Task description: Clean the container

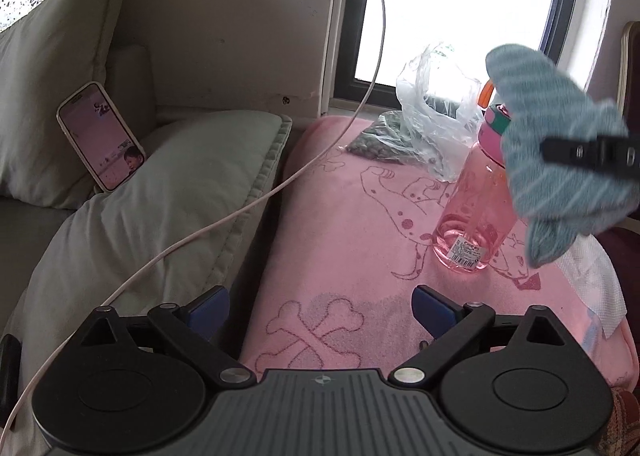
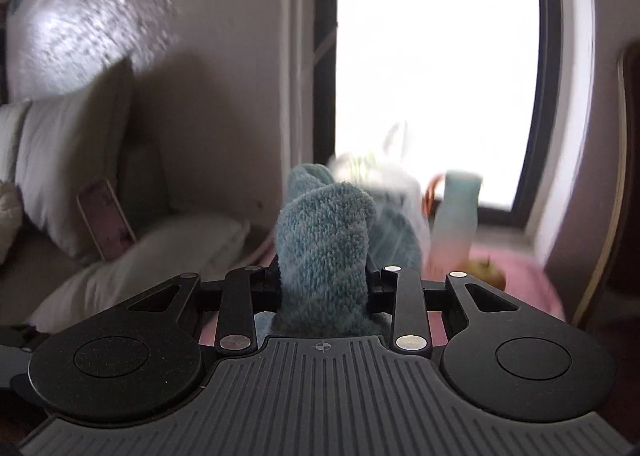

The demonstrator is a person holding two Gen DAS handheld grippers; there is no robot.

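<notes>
Your right hand-held gripper (image 2: pixel 322 280) is clamped on a bunched teal cloth (image 2: pixel 324 240), which bulges up between the narrow jaws. Your left hand-held gripper (image 1: pixel 320 308) stands wide open with nothing between its blue pads (image 1: pixel 434 306).

The pink bottle (image 1: pixel 470 212) stands upright on the pink blanket (image 1: pixel 340 224), long axis vertical, cap on top, just in front of the clear plastic bag (image 1: pixel 436 124) by the window (image 1: pixel 460 4). From the left hand-held gripper the bottle lies ahead and to the right, apart from the pads. In the left wrist view the cloth hangs against the bottle's upper right side; whether it touches I cannot tell.

The right hand is nearer the bottle. Likely next, you close the left jaws across the body to steady it while the cloth wipes. It is light and tall on soft bedding, so it could tip.
</notes>
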